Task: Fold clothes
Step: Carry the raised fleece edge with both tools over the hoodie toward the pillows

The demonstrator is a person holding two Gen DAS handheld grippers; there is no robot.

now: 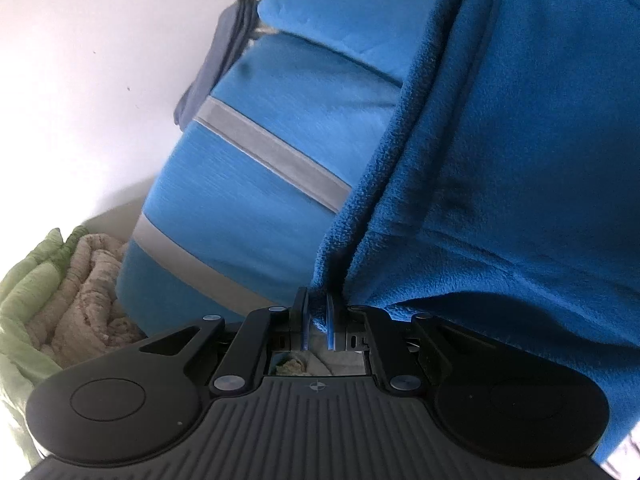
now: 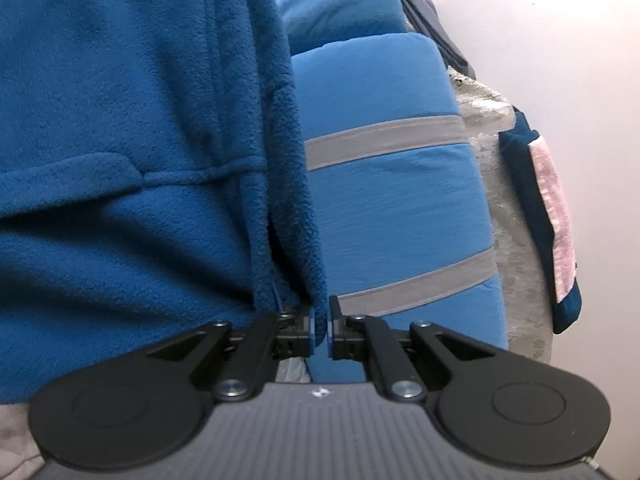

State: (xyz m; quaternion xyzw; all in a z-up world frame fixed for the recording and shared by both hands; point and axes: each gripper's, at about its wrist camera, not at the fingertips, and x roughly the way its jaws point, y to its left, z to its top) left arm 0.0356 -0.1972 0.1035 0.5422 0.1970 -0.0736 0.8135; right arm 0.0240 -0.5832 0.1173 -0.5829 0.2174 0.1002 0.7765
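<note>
A blue fleece garment (image 1: 500, 160) hangs between both grippers and fills much of each view. My left gripper (image 1: 319, 312) is shut on an edge of that fleece, which spreads up and to the right. In the right wrist view the same fleece (image 2: 120, 120) drapes to the left, with a seam and a pocket flap showing. My right gripper (image 2: 320, 320) is shut on its hem. Behind the fleece lies a folded light-blue garment with grey stripes (image 1: 260, 152), also in the right wrist view (image 2: 392, 200).
A white tabletop (image 1: 80, 80) lies at the left. A dark grey-blue folded cloth (image 1: 224, 56) sits beyond the striped garment. A beige fluffy cloth (image 1: 84, 292) on green fabric (image 1: 24, 280) lies at lower left. A dark teal item with pink lining (image 2: 552, 208) rests at the right.
</note>
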